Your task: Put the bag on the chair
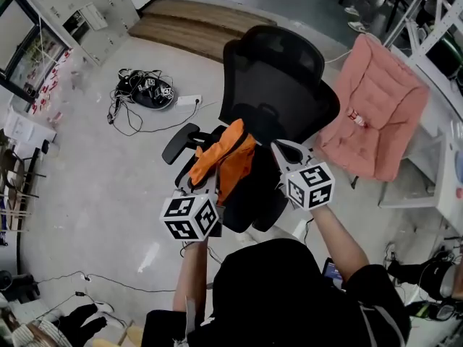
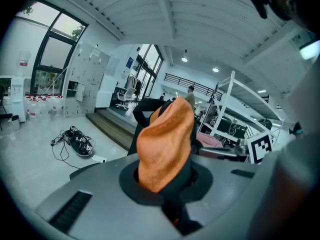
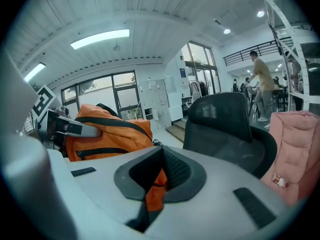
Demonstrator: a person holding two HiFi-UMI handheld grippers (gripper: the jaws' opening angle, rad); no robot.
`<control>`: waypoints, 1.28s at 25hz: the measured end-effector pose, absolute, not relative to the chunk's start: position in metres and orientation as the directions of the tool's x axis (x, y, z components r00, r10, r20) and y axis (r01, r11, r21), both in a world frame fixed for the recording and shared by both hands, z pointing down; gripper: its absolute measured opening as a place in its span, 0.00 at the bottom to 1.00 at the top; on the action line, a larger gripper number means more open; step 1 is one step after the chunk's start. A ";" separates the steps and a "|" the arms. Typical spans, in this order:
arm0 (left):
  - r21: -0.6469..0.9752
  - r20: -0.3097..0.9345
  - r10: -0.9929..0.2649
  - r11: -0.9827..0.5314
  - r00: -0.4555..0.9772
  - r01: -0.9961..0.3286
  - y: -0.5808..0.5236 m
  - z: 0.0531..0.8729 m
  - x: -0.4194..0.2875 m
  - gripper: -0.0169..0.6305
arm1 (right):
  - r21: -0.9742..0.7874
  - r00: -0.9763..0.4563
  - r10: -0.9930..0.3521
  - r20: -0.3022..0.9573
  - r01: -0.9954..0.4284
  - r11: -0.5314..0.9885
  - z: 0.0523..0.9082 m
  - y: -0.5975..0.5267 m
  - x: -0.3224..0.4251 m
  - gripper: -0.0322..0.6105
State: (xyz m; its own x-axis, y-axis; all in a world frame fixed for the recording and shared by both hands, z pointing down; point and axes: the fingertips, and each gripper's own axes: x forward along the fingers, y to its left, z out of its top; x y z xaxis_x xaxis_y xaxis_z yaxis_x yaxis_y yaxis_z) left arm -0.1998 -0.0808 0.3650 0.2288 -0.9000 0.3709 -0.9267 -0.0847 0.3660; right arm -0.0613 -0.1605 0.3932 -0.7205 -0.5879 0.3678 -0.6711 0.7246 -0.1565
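Currently both grippers hold the orange bag (image 1: 226,156) up btwn them. The left gripper (image 1: 200,184) has its jaws fully closed on a fold of the bag's orange fabric, which bulges up right in front of those jaws in the left gripper view. The right gripper (image 1: 284,152) has its jaws closed too, w/ a strip of the same orange fabric pinched in the slot. From there the bulk of the bag, w/ its black zip and strap, sits just left of the right jaws. In the head view the bag hangs over the seat of the black mesh chair (image 1: 281,71), nearer the left jaws than the right. The chair's backrest stands just beyond both pairs of jaws. Can't tell whether the bag's underside touches the seat; the bag itself hides that. Off to the right of the right jaws, beside the chair, a pink cushion (image 1: 377,114) leans upright. Well beyond and left of the left jaws, a tangle of black cables (image 1: 145,92) lies on the grey floor (image 1: 94,186), w/ low wooden steps (image 1: 194,24) further out. A person (image 3: 260,79) stands far off beyond the right jaws.
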 end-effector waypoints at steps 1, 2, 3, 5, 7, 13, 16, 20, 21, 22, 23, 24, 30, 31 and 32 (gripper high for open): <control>0.368 0.380 -0.894 -0.088 0.236 -0.926 -0.086 0.369 -0.196 0.05 | -0.157 -0.715 -0.591 0.374 -0.676 0.719 0.396 -0.164 -0.058 0.05; 0.370 0.387 -0.889 -0.092 0.243 -0.924 -0.090 0.373 -0.193 0.05 | -0.157 -0.710 -0.593 0.380 -0.681 0.715 0.400 -0.168 -0.055 0.05; 0.371 0.394 -0.884 -0.095 0.250 -0.924 -0.095 0.378 -0.190 0.05 | -0.158 -0.706 -0.595 0.385 -0.686 0.711 0.404 -0.171 -0.052 0.05; 0.373 0.409 -0.874 -0.102 0.262 -0.922 -0.104 0.386 -0.185 0.05 | -0.168 -0.699 -0.597 0.393 -0.693 0.701 0.410 -0.177 -0.047 0.05; 0.374 0.426 -0.862 -0.110 0.276 -0.921 -0.114 0.394 -0.181 0.05 | -0.178 -0.689 -0.602 0.405 -0.705 0.687 0.416 -0.183 -0.042 0.05; 0.362 0.484 -0.815 -0.146 0.319 -0.921 -0.139 0.425 -0.162 0.05 | -0.210 -0.657 -0.611 0.442 -0.738 0.641 0.440 -0.204 -0.024 0.05; 0.351 0.513 -0.790 -0.163 0.335 -0.922 -0.149 0.441 -0.152 0.05 | -0.218 -0.646 -0.609 0.460 -0.747 0.628 0.452 -0.213 -0.018 0.05; 0.357 0.542 -0.763 -0.171 0.353 -0.918 -0.159 0.461 -0.149 0.05 | -0.241 -0.634 -0.609 0.477 -0.761 0.603 0.465 -0.222 -0.017 0.05; 0.357 0.549 -0.756 -0.174 0.356 -0.918 -0.162 0.466 -0.149 0.05 | -0.245 -0.631 -0.609 0.480 -0.763 0.598 0.468 -0.225 -0.016 0.05; 0.357 0.556 -0.750 -0.175 0.359 -0.918 -0.165 0.471 -0.147 0.05 | -0.249 -0.629 -0.608 0.484 -0.765 0.594 0.471 -0.227 -0.016 0.05; 0.355 0.563 -0.743 -0.177 0.361 -0.918 -0.168 0.476 -0.145 0.05 | -0.253 -0.628 -0.606 0.489 -0.767 0.590 0.475 -0.229 -0.014 0.05; 0.352 0.572 -0.736 -0.178 0.362 -0.919 -0.171 0.481 -0.143 0.05 | -0.257 -0.625 -0.605 0.493 -0.769 0.585 0.479 -0.231 -0.013 0.05; 0.330 0.620 -0.691 -0.201 0.372 -0.922 -0.187 0.512 -0.129 0.05 | -0.287 -0.608 -0.596 0.524 -0.785 0.549 0.502 -0.244 -0.003 0.05; 0.330 0.627 -0.683 -0.204 0.375 -0.922 -0.189 0.516 -0.127 0.05 | -0.291 -0.606 -0.595 0.528 -0.788 0.543 0.506 -0.246 -0.002 0.05; 0.331 0.632 -0.676 -0.207 0.379 -0.921 -0.191 0.521 -0.125 0.05 | -0.294 -0.603 -0.594 0.532 -0.790 0.538 0.509 -0.248 0.000 0.05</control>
